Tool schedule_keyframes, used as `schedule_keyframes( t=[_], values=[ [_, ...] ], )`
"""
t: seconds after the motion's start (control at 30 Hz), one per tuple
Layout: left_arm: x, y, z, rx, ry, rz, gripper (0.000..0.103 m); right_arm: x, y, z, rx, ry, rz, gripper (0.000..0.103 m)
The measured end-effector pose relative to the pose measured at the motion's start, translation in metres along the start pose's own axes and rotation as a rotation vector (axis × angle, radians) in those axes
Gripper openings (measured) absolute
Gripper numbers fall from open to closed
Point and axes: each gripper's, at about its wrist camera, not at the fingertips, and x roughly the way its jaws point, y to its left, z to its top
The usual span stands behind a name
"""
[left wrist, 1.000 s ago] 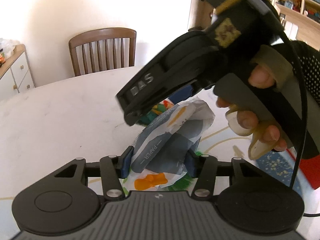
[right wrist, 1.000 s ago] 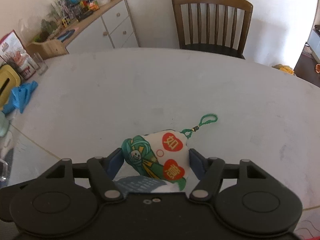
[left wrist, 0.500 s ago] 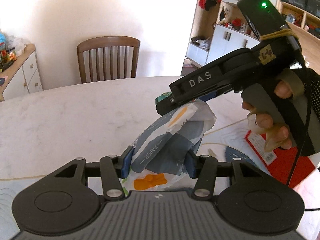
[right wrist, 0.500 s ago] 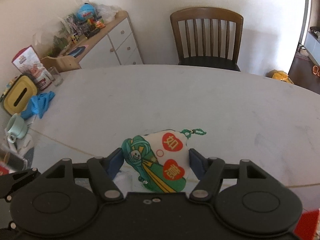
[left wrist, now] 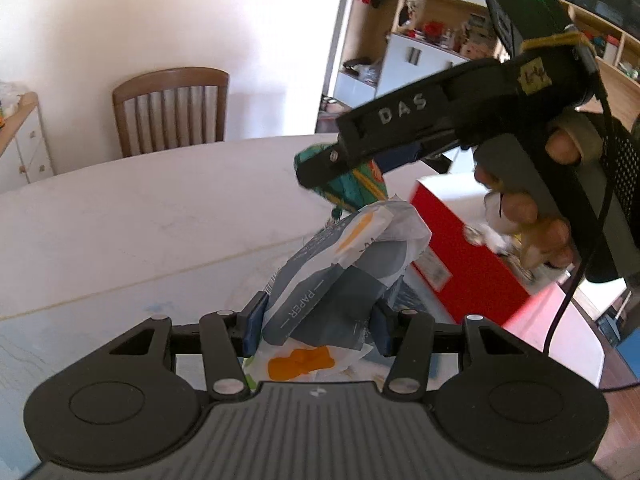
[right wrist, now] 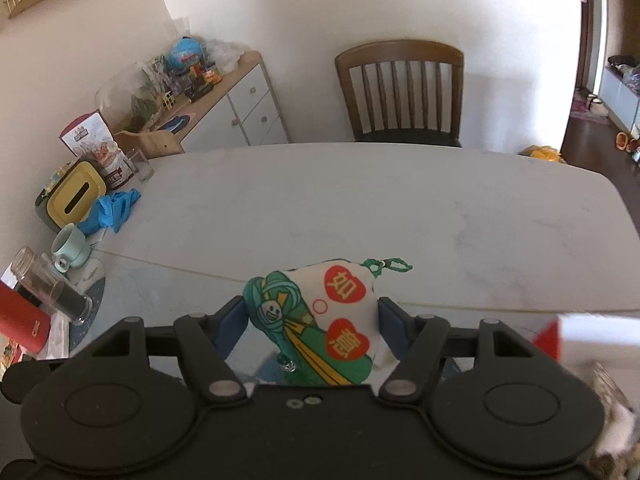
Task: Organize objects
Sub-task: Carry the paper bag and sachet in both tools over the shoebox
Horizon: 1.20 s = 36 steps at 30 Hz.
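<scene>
Left wrist view: the left gripper (left wrist: pixel 316 322) has its fingers half open, pinching a crumpled grey and white paper bag (left wrist: pixel 340 276) above the white table (left wrist: pixel 140 216).
Right gripper (right wrist: pixel 312 322): fingers half open, squeezing a green and white stuffed cloth charm (right wrist: pixel 320 316), held up over the near table edge.
Red box (left wrist: pixel 460 248): right of the bag.

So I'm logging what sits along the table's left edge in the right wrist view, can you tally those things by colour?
Yellow: 1, the tissue box
Blue: 1, the bunched gloves
Mint green: 1, the mug
Clear: 2, the drinking glass and the lying jar
Red: 1, the flat case
Total: 6
</scene>
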Motion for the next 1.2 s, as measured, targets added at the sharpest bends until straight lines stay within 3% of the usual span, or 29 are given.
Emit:
schedule_keyframes(
  t=[0.2, 0.6, 1.2],
  values=[
    [-0.014, -0.041, -0.019, 0.014, 0.016, 0.007, 0.051, -0.046, -0.027, -0.02, -0.002, -0.029, -0.016, 0.069],
    [-0.004, -0.108, 0.023, 0.045, -0.014, 0.026, 0.051, -0.124, -0.094, -0.047, -0.03, -0.076, -0.084, 0.069],
    [0.081, -0.215, 0.082, 0.098, 0.032, 0.061, 0.051, -0.166, -0.204, -0.068, -0.034, -0.081, -0.175, 0.069]
  ],
)
